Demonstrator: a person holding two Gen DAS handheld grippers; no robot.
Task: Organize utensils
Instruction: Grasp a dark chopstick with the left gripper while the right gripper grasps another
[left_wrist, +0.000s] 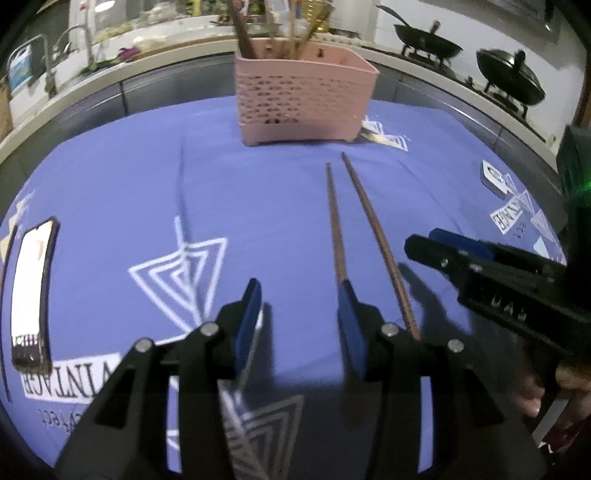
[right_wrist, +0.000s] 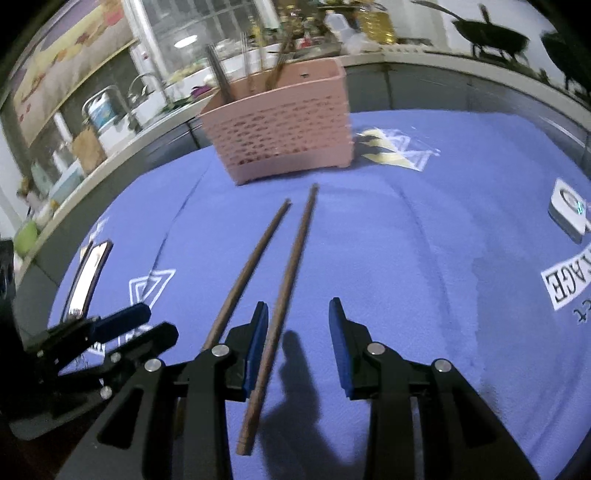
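Observation:
Two brown wooden chopsticks (left_wrist: 364, 229) lie side by side on the blue cloth, pointing toward a pink perforated utensil holder (left_wrist: 303, 99) at the far side, which holds several utensils. My left gripper (left_wrist: 299, 295) is open and empty, just left of the chopsticks; its right finger covers the near end of the left chopstick. In the right wrist view my right gripper (right_wrist: 298, 308) is open, with the right chopstick (right_wrist: 284, 295) lying on the cloth between its fingers. The left chopstick (right_wrist: 247, 273) lies outside its left finger. The holder (right_wrist: 284, 122) stands beyond.
A phone (left_wrist: 31, 291) lies at the cloth's left side. A small white device (right_wrist: 570, 210) sits at the right. The blue tablecloth (left_wrist: 258, 206) has white printed patterns. A counter with sink and woks runs behind the table.

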